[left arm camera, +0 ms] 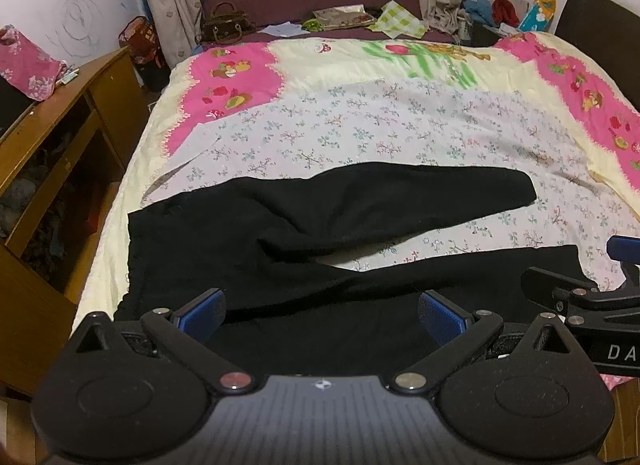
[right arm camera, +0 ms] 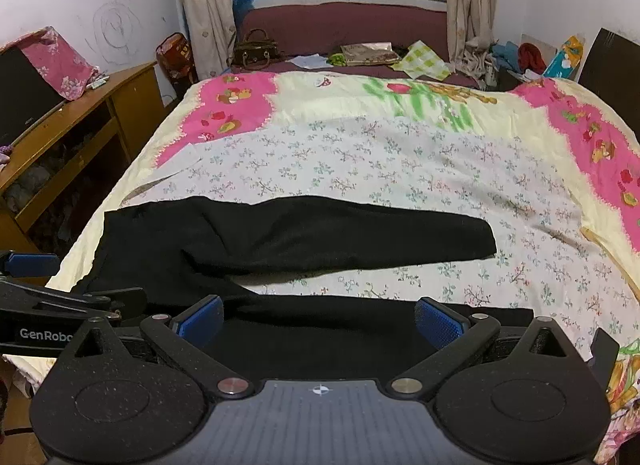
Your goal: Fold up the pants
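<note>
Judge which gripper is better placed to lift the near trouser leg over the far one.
Right, probably. The right gripper, open, sits over the near leg close to its cuff; the left gripper, also open, sits nearer the waist.

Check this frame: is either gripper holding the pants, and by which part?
Nothing is held. The left gripper and right gripper are both open, hovering over the near leg of the black pants spread on the bed.

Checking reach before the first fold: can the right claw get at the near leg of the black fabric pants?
Probably yes: the right claw is open directly over the near leg of the black fabric pants, nothing between.
</note>
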The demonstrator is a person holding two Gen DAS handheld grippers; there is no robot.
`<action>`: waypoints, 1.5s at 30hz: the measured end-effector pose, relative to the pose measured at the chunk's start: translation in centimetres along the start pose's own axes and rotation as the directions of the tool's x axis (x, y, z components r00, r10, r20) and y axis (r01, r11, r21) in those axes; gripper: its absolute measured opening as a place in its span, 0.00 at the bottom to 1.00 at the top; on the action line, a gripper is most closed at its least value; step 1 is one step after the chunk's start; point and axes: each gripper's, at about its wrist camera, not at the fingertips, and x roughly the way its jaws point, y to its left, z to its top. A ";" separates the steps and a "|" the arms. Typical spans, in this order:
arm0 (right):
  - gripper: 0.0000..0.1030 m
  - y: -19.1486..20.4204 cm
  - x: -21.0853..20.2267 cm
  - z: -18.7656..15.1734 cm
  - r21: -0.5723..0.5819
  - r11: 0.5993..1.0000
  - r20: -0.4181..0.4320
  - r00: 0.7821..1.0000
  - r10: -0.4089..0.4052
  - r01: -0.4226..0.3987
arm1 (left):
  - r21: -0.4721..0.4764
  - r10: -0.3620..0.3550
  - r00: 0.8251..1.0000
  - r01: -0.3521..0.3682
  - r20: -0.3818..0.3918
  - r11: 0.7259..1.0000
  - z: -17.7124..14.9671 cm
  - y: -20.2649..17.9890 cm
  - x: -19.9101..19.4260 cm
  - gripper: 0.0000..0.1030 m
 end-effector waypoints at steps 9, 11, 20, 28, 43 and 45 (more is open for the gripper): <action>0.88 -2.1 2.8 1.4 -0.015 0.999 -0.054 0.998 0.042 -0.043 | -0.042 0.029 0.998 -0.031 -0.054 0.999 1.6 -1.8 2.7 1.00; 0.88 -2.6 3.5 1.9 -0.030 0.998 -0.060 0.997 0.057 -0.059 | -0.051 0.041 0.997 -0.044 -0.060 0.998 2.2 -2.3 3.3 1.00; 0.88 -5.8 7.9 4.2 -0.054 0.990 -0.133 0.983 0.125 -0.134 | -0.050 0.083 0.991 -0.089 -0.105 0.995 4.7 -5.2 7.3 1.00; 0.87 -7.9 11.1 5.9 -0.098 0.972 -0.168 0.966 0.196 -0.214 | 0.004 0.122 0.986 -0.122 -0.110 0.993 7.1 -7.3 10.3 1.00; 0.73 -6.5 19.1 12.3 -0.334 0.870 -0.196 0.930 0.312 -0.363 | 0.287 0.051 0.999 -0.045 -0.013 0.957 12.1 -2.4 17.6 0.95; 0.71 -5.9 21.2 13.2 -0.376 0.849 -0.215 0.926 0.310 -0.371 | 0.311 0.049 0.999 -0.039 -0.022 0.950 12.9 -0.5 19.5 0.93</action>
